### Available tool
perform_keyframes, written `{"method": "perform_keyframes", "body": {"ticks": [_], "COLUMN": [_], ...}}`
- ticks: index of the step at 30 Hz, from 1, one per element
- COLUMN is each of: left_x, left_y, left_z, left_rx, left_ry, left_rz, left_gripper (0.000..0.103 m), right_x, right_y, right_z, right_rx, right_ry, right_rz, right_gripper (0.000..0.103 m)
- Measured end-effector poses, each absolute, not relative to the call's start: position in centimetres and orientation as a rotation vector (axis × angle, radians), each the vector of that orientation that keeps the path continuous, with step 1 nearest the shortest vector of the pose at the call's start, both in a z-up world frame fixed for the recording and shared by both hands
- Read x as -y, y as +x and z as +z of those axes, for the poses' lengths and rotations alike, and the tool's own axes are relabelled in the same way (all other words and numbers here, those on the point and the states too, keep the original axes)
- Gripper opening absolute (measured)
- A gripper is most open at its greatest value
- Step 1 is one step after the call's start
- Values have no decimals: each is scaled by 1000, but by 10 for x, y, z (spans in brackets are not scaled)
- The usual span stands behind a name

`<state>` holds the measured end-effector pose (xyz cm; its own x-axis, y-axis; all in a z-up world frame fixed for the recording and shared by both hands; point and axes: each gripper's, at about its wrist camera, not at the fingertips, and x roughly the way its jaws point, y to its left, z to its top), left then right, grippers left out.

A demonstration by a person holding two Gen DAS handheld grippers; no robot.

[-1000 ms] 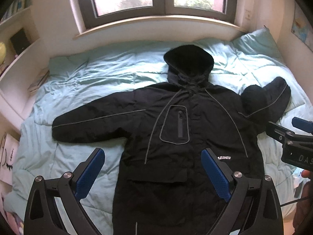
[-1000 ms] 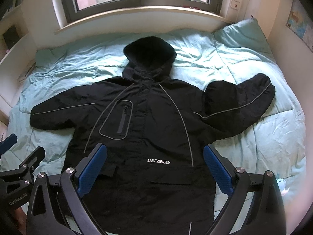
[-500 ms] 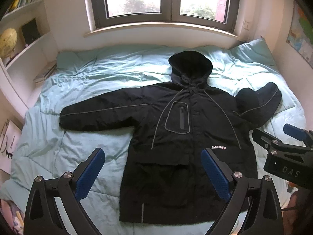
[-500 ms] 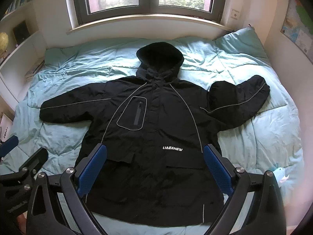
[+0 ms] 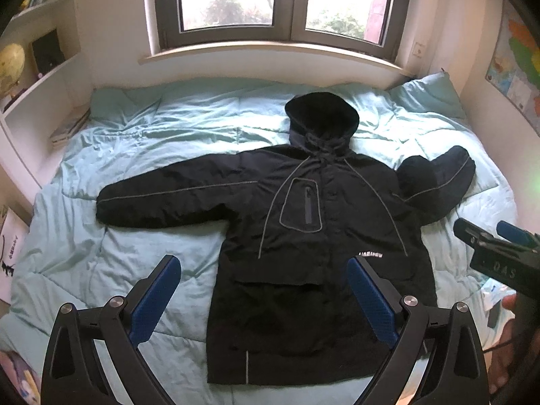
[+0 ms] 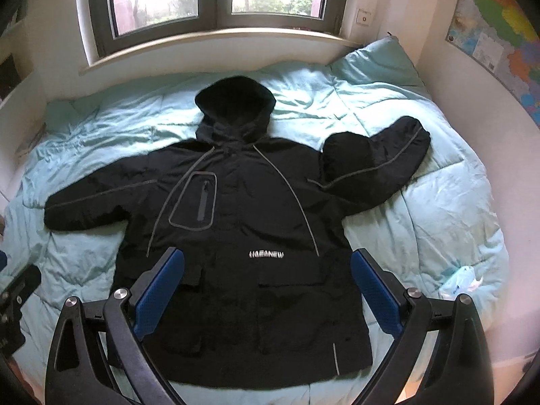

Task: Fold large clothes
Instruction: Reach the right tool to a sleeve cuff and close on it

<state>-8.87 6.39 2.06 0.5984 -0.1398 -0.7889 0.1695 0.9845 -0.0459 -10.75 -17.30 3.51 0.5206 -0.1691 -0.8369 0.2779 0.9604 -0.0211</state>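
Observation:
A large black hooded jacket (image 5: 310, 236) (image 6: 243, 236) lies face up on a light-blue duvet, hood toward the window. One sleeve stretches flat to the left; the other sleeve (image 6: 381, 162) is doubled back on itself at the right. My left gripper (image 5: 263, 298) hangs open above the jacket's lower left part, holding nothing. Over the hem, my right gripper (image 6: 268, 292) is likewise open and holds nothing; it also shows in the left wrist view at the right edge (image 5: 496, 249).
The duvet-covered bed (image 5: 135, 155) fills the room between a window wall, a white shelf unit (image 5: 37, 77) at left and a wall with a map (image 6: 503, 33) at right. A pillow (image 6: 374, 64) sits at the head. A small white packet (image 6: 462, 281) lies by the jacket.
Both grippers have pulled back and up from the jacket, so the whole garment and its hem now show. The jacket itself has not moved.

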Motion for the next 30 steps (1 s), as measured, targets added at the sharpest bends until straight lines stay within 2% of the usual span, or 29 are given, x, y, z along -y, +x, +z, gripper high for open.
{"method": "perform_keyframes", "body": {"ticks": [7, 12, 15, 17, 22, 30], "left_x": [-21, 54, 113, 150, 255, 359], "left_y": [-76, -55, -39, -28, 12, 88], "left_z": [28, 15, -6, -19, -51, -95], "left_rx": [-867, -903, -941, -958, -1016, -1042], "left_ry": [16, 1, 12, 17, 28, 74], "left_rz": [-109, -143, -207, -236, -337, -407], "left_gripper": [99, 99, 99, 99, 99, 99], "right_x": [215, 293, 354, 396, 511, 680], "right_y": [-94, -86, -82, -80, -66, 26], "right_z": [49, 39, 18, 0, -26, -87], "right_rx": [-900, -901, -939, -962, -967, -956], "right_ry": [64, 122, 142, 145, 226, 421], "right_rz": [-192, -193, -225, -252, -310, -350], "right_gripper": [100, 100, 99, 92, 90, 88]}}
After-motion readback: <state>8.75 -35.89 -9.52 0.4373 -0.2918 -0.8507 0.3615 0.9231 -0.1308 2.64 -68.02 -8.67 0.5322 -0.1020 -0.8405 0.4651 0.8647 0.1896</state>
